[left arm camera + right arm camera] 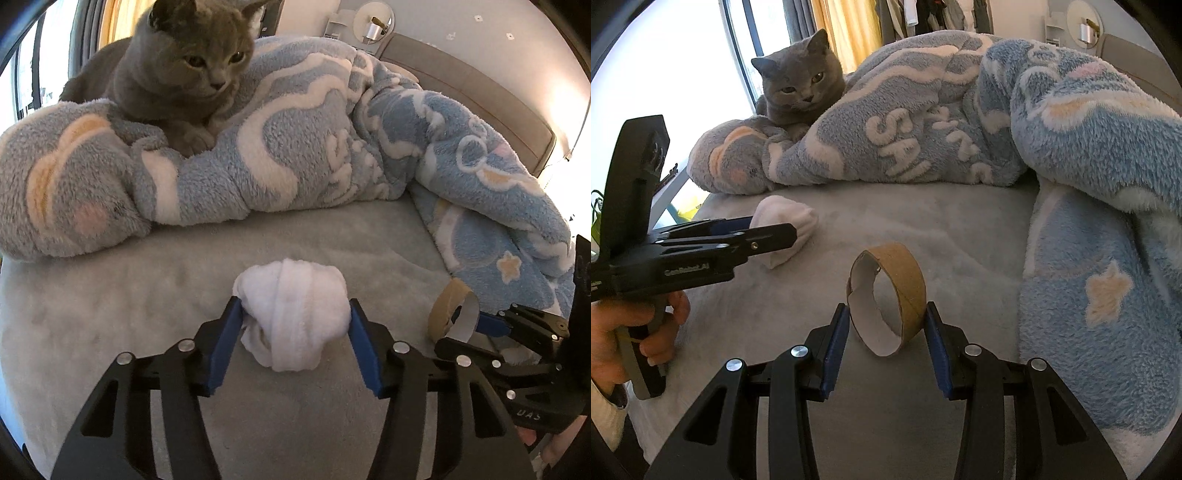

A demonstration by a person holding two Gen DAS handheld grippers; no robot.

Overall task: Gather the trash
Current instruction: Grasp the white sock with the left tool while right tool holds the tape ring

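Note:
A crumpled white tissue wad (pixel 291 314) lies on the grey bed sheet (pixel 129 295). My left gripper (pixel 295 315) has its blue pads pressed against both sides of the wad. A brown cardboard tape ring (pixel 910 288) stands on edge to the right of it. My right gripper (pixel 888 325) is shut on that ring, one pad on each outer side. From the right wrist view the left gripper (pixel 768 230) reaches in from the left onto the wad (pixel 799 221), a hand (pixel 613 332) on its handle. The left wrist view shows the ring (pixel 448 306) at the right gripper's tips.
A grey cat (pixel 184 74) sits on a bunched blue and white fleece blanket (pixel 314 147) behind both items. The blanket (pixel 1089 258) also drapes down the right side near the ring. A padded headboard (pixel 480 92) is at the back right, a bright window (pixel 683 74) at the left.

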